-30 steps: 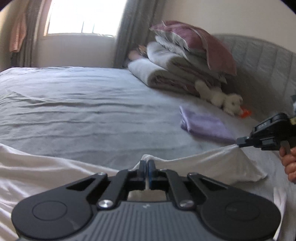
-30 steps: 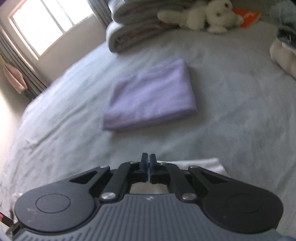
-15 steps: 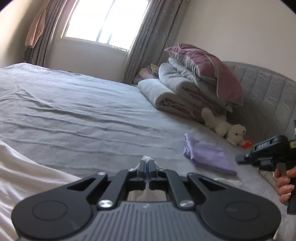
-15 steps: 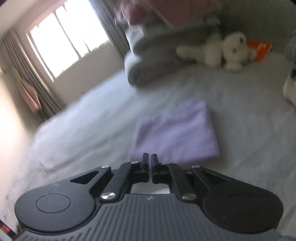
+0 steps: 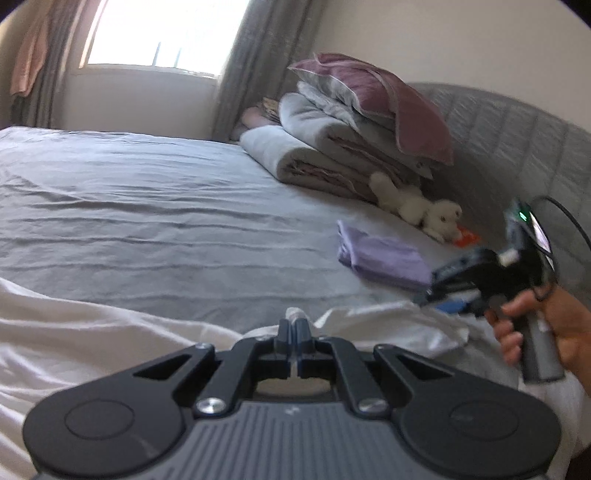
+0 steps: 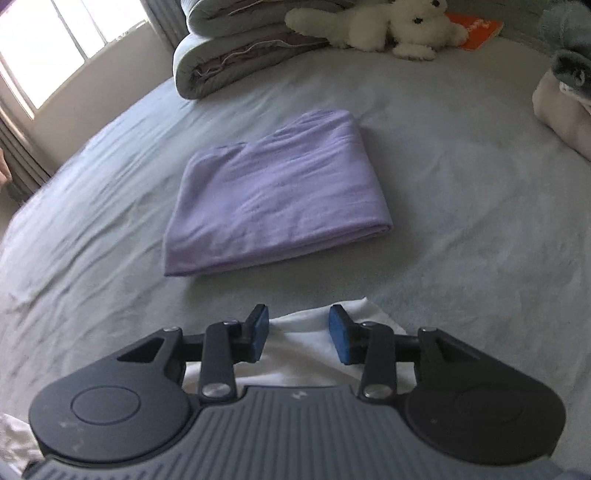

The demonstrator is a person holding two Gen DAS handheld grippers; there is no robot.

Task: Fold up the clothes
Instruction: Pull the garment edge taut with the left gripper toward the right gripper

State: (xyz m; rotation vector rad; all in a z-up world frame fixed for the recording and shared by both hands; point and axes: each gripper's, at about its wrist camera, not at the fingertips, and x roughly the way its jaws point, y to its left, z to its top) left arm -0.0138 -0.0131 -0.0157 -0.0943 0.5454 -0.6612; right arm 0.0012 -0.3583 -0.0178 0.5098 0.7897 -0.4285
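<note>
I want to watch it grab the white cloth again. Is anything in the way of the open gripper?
Nothing visible is. The right gripper has just been opening, and the white cloth lies right under its pads. The folded purple cloth sits farther off.

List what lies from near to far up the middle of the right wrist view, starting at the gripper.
right hand-held gripper → white garment → bare grey bedsheet → folded purple cloth → rolled grey duvet → white plush toy
</note>
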